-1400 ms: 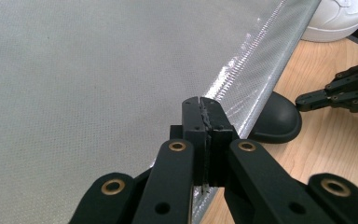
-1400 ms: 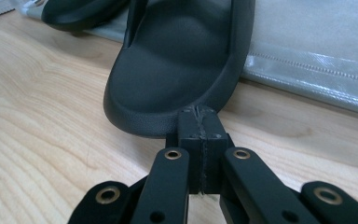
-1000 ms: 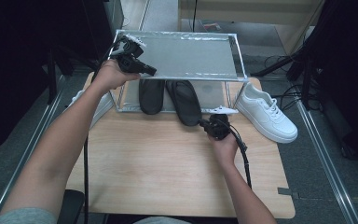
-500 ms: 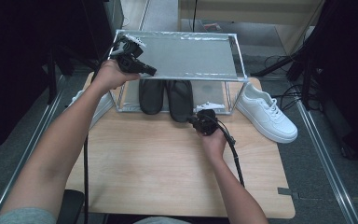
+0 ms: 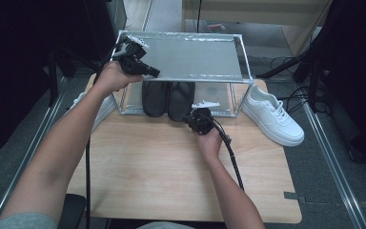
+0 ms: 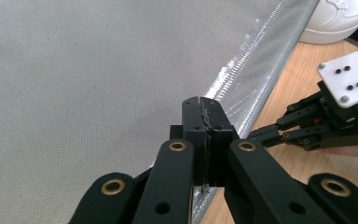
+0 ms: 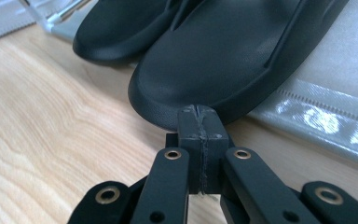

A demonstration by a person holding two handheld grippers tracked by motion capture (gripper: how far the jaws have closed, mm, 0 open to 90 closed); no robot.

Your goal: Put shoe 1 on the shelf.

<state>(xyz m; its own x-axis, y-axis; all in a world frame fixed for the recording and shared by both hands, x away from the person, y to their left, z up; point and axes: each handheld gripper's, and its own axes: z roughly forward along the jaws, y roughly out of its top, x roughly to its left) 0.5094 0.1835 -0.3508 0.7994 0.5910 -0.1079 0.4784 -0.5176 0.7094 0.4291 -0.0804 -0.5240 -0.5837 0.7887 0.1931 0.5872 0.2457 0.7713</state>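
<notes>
Two black slippers lie side by side on the lower shelf of a metal rack [image 5: 242,62] with a grey mesh top. My right gripper [image 5: 189,120] is shut, its tips against the near end of the right slipper [image 5: 181,98]; the left slipper [image 5: 155,98] lies beside it. In the right gripper view the shut jaws [image 7: 198,109] meet the right slipper's rim [image 7: 223,60], with the other slipper [image 7: 121,28] behind. My left gripper [image 5: 155,74] is shut at the front-left of the rack's top. Its tips [image 6: 199,100] sit over the mesh edge [image 6: 256,70].
A white sneaker [image 5: 271,114] stands on the wooden table [image 5: 162,176] right of the rack. Another white shoe [image 5: 106,107] lies left of the rack, partly behind my left forearm. Cables trail from both grippers toward the table's near edge.
My right gripper has slid left along the rack's front to the right slipper's near end. The left gripper has kept still at the rack's top.
</notes>
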